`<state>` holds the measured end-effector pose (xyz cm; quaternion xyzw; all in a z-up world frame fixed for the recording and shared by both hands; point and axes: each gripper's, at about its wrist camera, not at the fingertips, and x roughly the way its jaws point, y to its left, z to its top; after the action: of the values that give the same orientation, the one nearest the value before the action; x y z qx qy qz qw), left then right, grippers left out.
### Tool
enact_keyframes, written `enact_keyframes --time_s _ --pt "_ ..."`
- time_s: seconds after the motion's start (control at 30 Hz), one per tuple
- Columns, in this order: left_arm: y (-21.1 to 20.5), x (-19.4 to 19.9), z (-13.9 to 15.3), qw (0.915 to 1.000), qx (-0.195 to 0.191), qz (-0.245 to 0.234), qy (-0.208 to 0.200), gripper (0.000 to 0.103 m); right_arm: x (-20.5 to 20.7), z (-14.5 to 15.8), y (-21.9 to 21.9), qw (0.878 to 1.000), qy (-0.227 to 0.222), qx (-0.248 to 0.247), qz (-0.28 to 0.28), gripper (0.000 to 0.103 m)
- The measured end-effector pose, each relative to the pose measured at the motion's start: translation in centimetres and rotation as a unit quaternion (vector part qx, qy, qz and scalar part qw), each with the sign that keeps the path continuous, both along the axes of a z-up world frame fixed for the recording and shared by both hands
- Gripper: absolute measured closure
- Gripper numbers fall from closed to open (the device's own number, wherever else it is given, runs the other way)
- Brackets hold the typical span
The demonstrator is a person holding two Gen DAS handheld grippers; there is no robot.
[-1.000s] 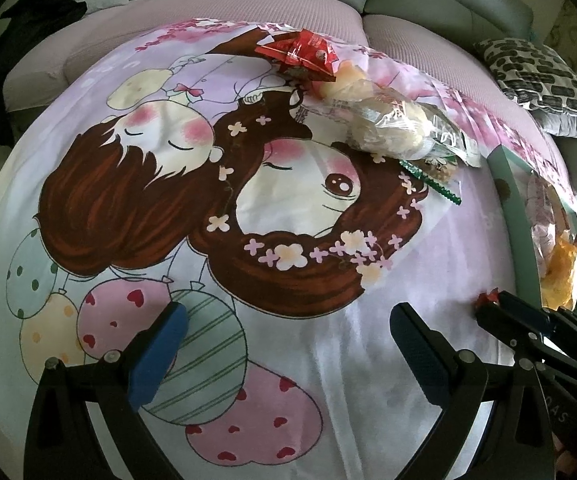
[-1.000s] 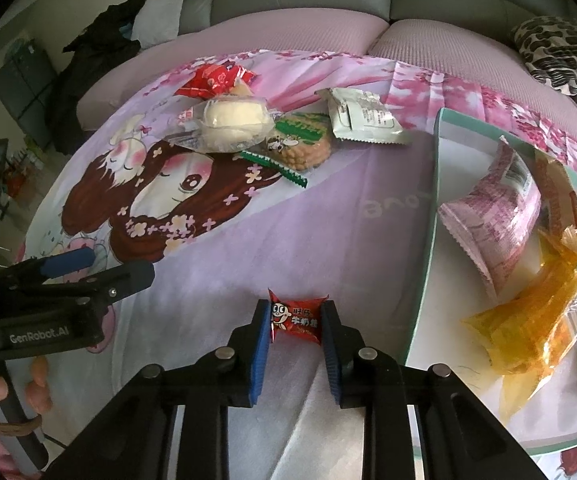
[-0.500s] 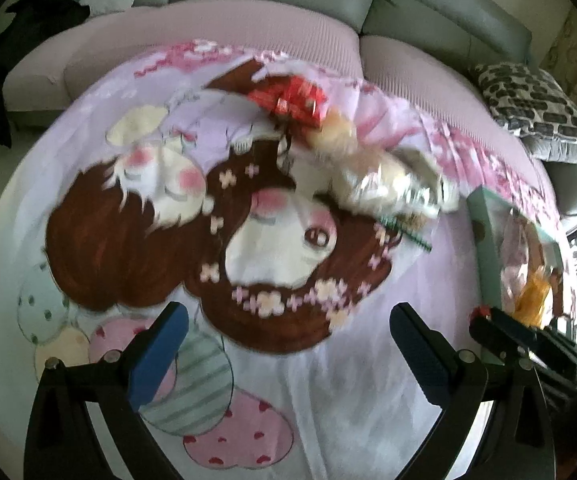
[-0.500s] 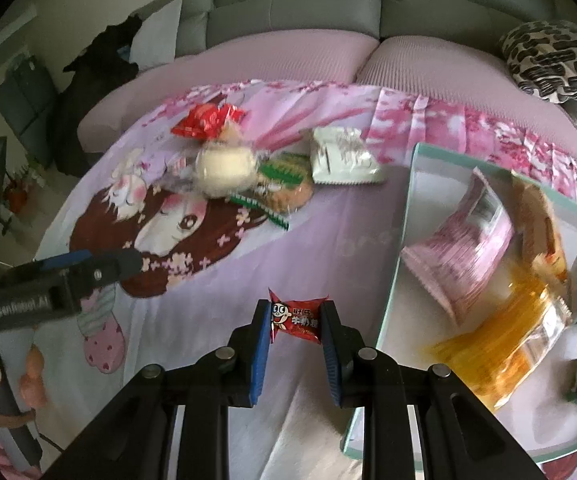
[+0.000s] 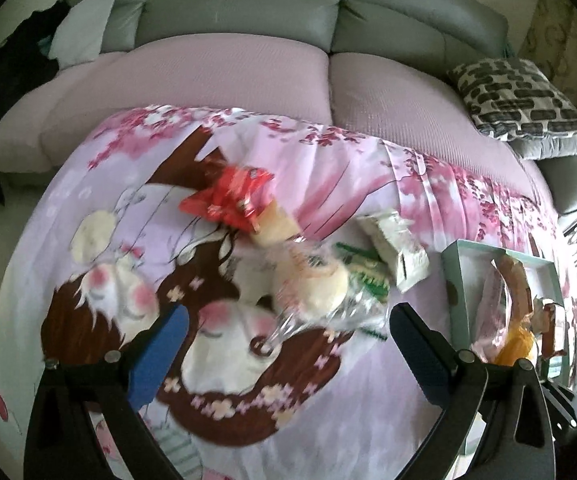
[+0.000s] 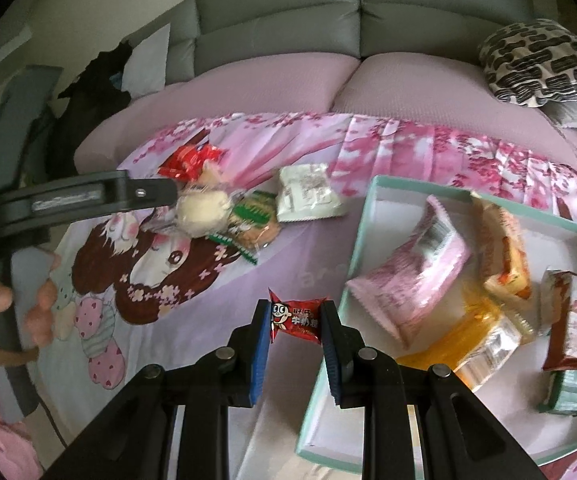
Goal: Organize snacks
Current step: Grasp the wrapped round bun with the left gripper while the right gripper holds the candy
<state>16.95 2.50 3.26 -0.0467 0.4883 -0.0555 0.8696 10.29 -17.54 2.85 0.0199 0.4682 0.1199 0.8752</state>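
Your right gripper [image 6: 295, 320] is clamped on a small red candy packet [image 6: 296, 317], held above the printed cloth [image 6: 192, 360] just beside the teal tray [image 6: 358, 240] of snacks. Your left gripper [image 5: 288, 344] stands wide apart and holds nothing, with a wrapped bun [image 5: 312, 288] lying on the cloth beyond its fingers.
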Motion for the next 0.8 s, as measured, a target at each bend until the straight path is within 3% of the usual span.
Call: enact_keyframes --time_s 0.47,0.67,0.8 --pt "-3.4 4.5 -3.8 0.9978 0.043 0.001 0.05 0.004 0.2 0.1 -4.1 0.999 -0.006 0.019 -0.041 0.077" --pt "-3.3 4.8 -5.0 0.9972 0.029 0.009 0.069 0.03 0.0 0.2 -4.9 0.998 -0.007 0.027 -0.049 0.077" --pt "-3.2 4.6 -4.8 0.9975 0.021 0.015 0.066 0.037 -0.2 0.2 -5.3 0.998 -0.006 0.032 -0.052 0.077"
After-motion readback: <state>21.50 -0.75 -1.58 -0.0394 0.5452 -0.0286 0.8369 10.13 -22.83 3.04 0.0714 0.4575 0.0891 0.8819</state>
